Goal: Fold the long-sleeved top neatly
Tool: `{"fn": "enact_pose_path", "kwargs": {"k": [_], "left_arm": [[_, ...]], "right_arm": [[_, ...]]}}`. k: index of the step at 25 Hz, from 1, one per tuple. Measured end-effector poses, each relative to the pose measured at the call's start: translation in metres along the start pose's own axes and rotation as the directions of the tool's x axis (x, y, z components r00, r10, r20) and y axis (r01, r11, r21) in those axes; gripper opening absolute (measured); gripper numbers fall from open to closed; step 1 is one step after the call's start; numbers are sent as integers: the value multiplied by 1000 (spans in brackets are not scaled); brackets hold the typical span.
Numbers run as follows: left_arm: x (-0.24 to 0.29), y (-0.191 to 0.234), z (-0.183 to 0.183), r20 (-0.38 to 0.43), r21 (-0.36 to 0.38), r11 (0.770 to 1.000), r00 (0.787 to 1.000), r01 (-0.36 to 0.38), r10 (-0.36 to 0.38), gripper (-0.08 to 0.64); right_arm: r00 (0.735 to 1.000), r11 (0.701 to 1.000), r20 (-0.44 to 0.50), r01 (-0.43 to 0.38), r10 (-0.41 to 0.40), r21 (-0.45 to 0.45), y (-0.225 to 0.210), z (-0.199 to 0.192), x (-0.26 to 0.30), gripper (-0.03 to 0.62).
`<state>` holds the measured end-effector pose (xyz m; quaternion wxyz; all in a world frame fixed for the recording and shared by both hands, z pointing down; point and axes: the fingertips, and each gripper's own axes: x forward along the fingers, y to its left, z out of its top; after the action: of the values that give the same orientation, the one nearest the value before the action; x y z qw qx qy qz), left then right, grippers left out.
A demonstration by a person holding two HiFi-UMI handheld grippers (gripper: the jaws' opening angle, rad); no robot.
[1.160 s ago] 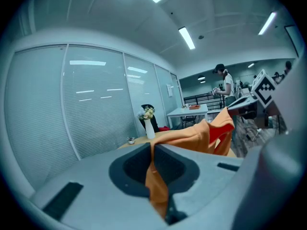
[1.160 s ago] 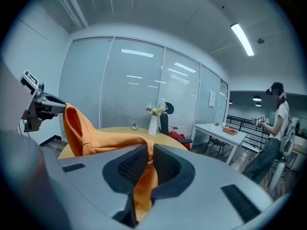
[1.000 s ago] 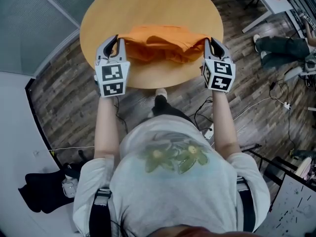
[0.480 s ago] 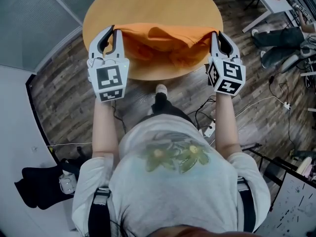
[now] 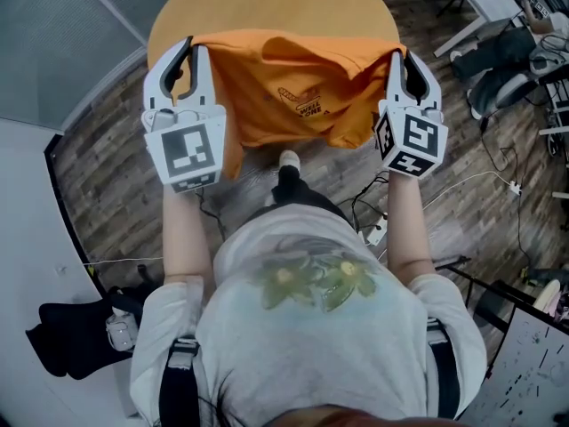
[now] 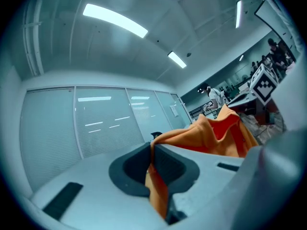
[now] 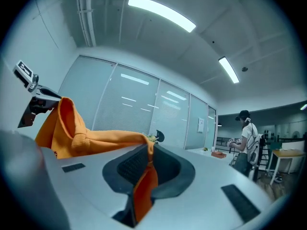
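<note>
- Head view: an orange top (image 5: 284, 96) hangs spread between the left gripper (image 5: 190, 53) and the right gripper (image 5: 407, 60), over the near edge of a round table (image 5: 267, 7). Its long axis runs side to side, one hand at each end.
- Left gripper view: the jaws are clamped on a fold of the top (image 6: 156, 186), and the cloth trails right.
- Right gripper view: the jaws are pinched on the top's edge (image 7: 144, 190), and the cloth trails left.

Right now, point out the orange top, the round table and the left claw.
orange top (image 5: 293, 96), head view, printed area near its middle
round wooden table (image 5: 276, 3), head view, bare tabletop beyond the garment
left claw (image 5: 195, 46), head view, midway between its fingertips
</note>
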<state>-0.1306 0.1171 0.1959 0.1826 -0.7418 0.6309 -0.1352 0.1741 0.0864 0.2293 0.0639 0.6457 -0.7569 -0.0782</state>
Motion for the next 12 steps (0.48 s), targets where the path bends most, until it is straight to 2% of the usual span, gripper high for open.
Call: {"fn": "enact_pose_path", "kwargs": {"k": [6, 12], "left_arm": [[28, -12, -51, -113, -31, 999, 993, 37, -40, 26], [62, -16, -85, -185, -52, 997, 981, 52, -61, 26]], "right_arm": [[992, 1000, -124, -14, 15, 11, 3, -47, 30, 48], [982, 999, -188, -35, 36, 8, 3, -76, 68, 48]]}}
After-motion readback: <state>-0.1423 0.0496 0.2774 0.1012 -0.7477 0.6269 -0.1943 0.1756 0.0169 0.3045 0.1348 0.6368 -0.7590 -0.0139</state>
